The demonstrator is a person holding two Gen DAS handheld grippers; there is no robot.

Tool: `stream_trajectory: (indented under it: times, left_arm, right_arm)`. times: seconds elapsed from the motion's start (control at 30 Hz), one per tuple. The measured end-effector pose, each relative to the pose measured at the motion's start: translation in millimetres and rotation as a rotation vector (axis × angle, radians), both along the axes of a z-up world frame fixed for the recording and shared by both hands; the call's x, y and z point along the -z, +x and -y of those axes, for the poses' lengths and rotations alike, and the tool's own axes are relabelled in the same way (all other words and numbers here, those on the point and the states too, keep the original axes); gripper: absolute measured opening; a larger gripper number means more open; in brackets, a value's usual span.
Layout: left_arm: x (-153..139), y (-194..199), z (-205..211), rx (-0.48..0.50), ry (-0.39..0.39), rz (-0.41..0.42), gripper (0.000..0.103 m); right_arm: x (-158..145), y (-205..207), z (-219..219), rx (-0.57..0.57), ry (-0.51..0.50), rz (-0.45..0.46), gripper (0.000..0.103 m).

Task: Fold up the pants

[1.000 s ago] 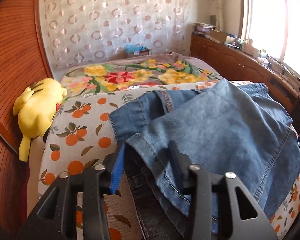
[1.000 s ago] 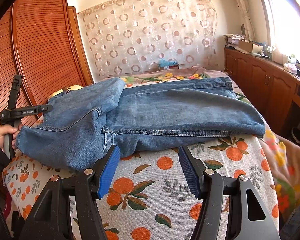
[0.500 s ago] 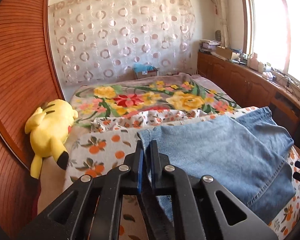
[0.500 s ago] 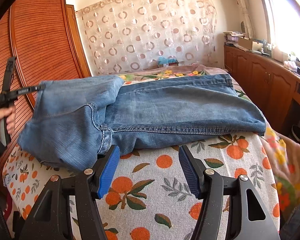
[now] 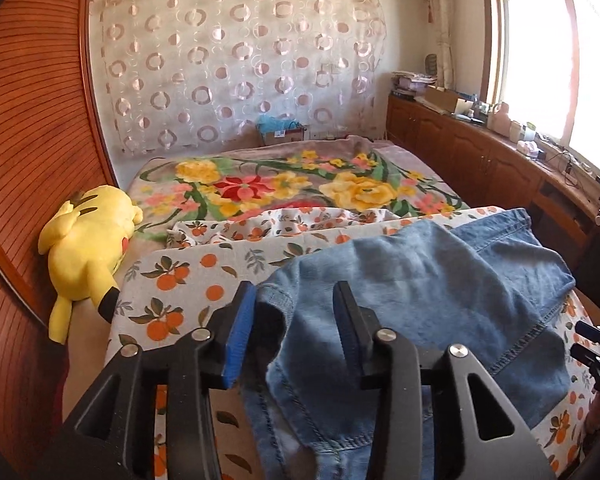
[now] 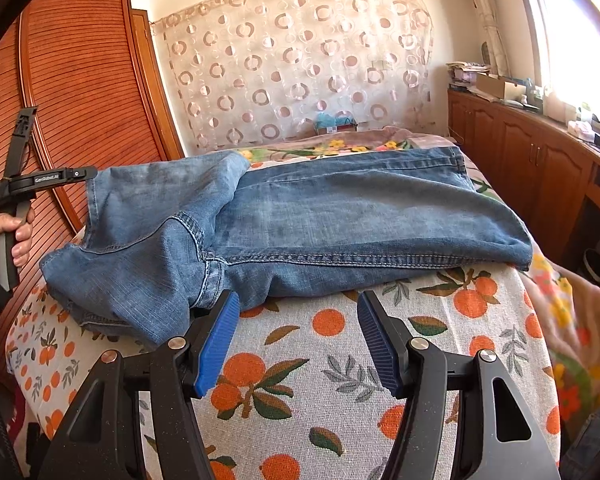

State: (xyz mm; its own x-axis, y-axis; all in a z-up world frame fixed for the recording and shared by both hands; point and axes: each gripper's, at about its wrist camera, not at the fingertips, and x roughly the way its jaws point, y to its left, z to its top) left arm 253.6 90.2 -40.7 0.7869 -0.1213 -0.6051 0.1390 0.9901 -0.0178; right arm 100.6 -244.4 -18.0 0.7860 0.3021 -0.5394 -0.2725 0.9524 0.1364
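Pants (image 6: 292, 216) lie flat per R view (L adds yellow plush (image 5: 88, 240)).

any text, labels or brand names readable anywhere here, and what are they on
"GenRobot.AI", as best it reads, small white print on the black arm of the left gripper, seen from the right wrist view.
Label on the cardboard box by the curtain: too small to read.
Items on the wooden counter: print too blurred to read.
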Motion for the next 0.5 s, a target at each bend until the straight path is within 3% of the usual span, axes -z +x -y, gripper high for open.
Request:
stream_trajectory:
  times: [0.27,0.5]
  left_arm:
    - [-6.1,-15.6,28.1,0.07,-0.023,0.016,0.048]
    - [25.0,-18.4,60.8,0.127,-0.006,-0.063,0.048]
  right_arm:
    - [-0.4,1.4,0.1,-0.001,-0.006,-0.009,0.063]
    - [-1.4,3.7,0.5,0.0,-0.006,-0.012,0.063]
